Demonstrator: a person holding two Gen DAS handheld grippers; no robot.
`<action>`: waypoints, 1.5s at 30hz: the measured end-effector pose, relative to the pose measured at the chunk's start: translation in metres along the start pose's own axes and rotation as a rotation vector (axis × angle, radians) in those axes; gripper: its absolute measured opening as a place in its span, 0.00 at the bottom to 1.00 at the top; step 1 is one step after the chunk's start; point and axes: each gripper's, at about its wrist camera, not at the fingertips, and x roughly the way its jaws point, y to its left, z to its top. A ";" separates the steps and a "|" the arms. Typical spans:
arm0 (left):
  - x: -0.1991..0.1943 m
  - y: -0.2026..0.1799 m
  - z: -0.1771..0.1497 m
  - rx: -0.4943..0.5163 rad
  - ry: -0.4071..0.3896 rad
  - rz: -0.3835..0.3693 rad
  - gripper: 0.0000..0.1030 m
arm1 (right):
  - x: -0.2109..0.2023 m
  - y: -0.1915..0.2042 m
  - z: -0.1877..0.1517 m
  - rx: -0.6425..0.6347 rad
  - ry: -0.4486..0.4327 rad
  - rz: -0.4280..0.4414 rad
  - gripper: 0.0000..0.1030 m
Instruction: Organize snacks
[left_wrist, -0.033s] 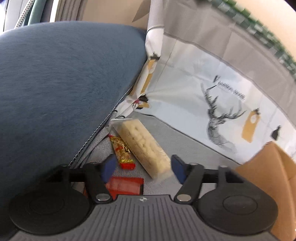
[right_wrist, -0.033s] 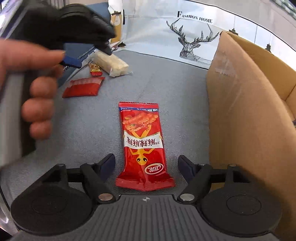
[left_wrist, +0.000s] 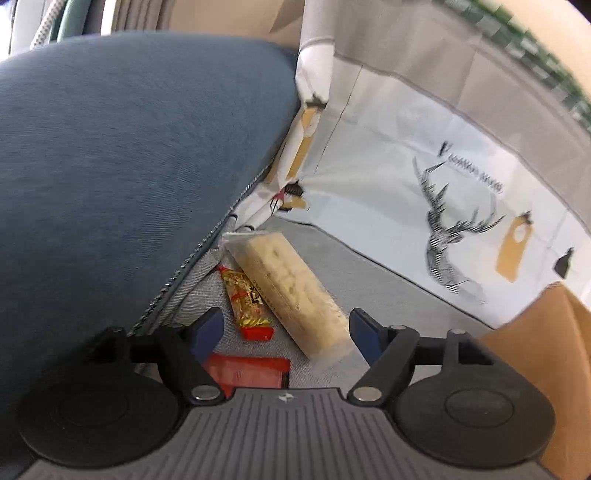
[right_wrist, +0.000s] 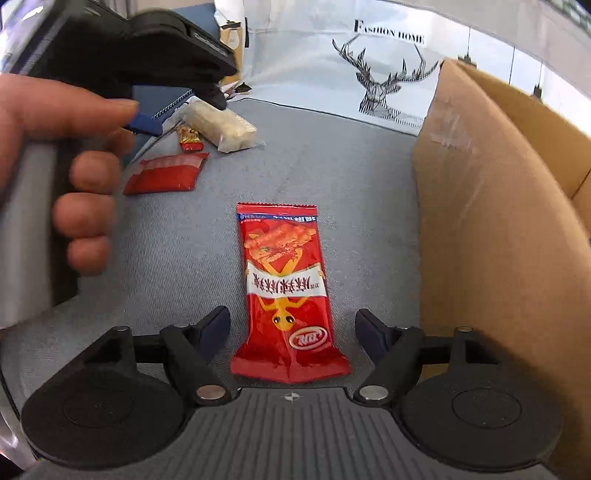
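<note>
Four snacks unsorted. Right tongs (right_wrist: 291, 328) apart, straddling red packet (right_wrist: 286, 291), lower centre; left tongs (left_wrist: 284, 330) apart near pale bar (left_wrist: 288, 291). Next: close, lift into box (right_wrist: 491, 236).

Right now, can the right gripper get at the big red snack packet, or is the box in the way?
Probably yes. The right gripper is open and the red snack packet lies flat on the grey surface, its near end between the fingers. The cardboard box stands off to the right, clear of it.

Glossy plastic red snack packet (right_wrist: 286, 291) on matt woven grey cloth (right_wrist: 332, 166), beside rough brown cardboard box (right_wrist: 498, 240).
</note>
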 end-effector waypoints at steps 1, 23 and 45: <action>0.005 -0.001 0.002 0.001 0.006 0.003 0.79 | 0.002 0.000 0.001 0.014 0.006 0.009 0.74; 0.033 -0.033 0.016 0.298 0.034 0.135 0.52 | 0.003 -0.003 0.007 0.107 -0.042 -0.027 0.44; -0.077 0.043 -0.059 0.173 0.402 0.001 0.57 | -0.003 -0.004 0.005 0.090 -0.003 0.027 0.49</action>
